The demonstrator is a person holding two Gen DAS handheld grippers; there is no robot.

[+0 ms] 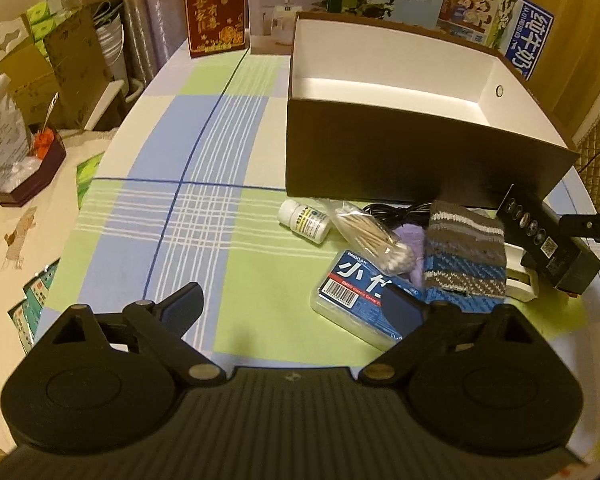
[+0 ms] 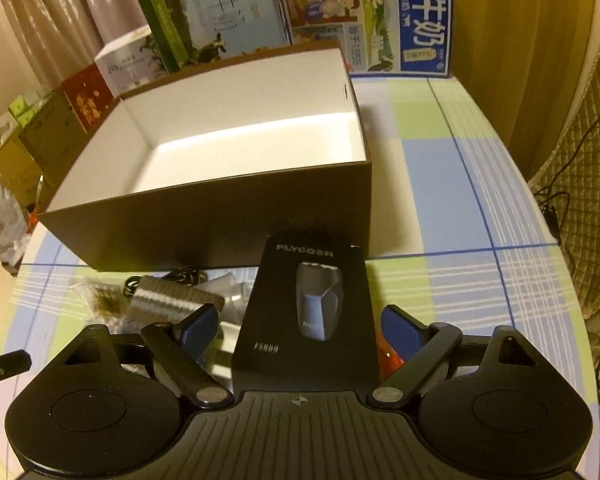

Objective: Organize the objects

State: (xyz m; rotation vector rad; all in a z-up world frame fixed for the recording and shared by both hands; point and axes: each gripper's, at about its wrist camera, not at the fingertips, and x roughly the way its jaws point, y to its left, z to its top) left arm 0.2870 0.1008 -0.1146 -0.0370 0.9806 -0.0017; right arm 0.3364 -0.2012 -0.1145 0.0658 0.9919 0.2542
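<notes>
Beside one box [image 1: 380, 152], one shaver carton [image 2: 306, 312].

warm-lit room, checked tablecloth [image 1: 220, 152]
curtain [image 1: 148, 8] behind the table; cartons [image 1: 60, 64] stacked left; quilted chair [image 2: 588, 184] at right.

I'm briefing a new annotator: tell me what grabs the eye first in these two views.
The big open brown box with its bare white inside fills the middle of the checked tablecloth. Between the right hand-held gripper fingers sits a black shaver box, the pads apart from its sides. In front of the big box lies a small pile: pill bottle, cotton swabs, striped knit piece.
</notes>
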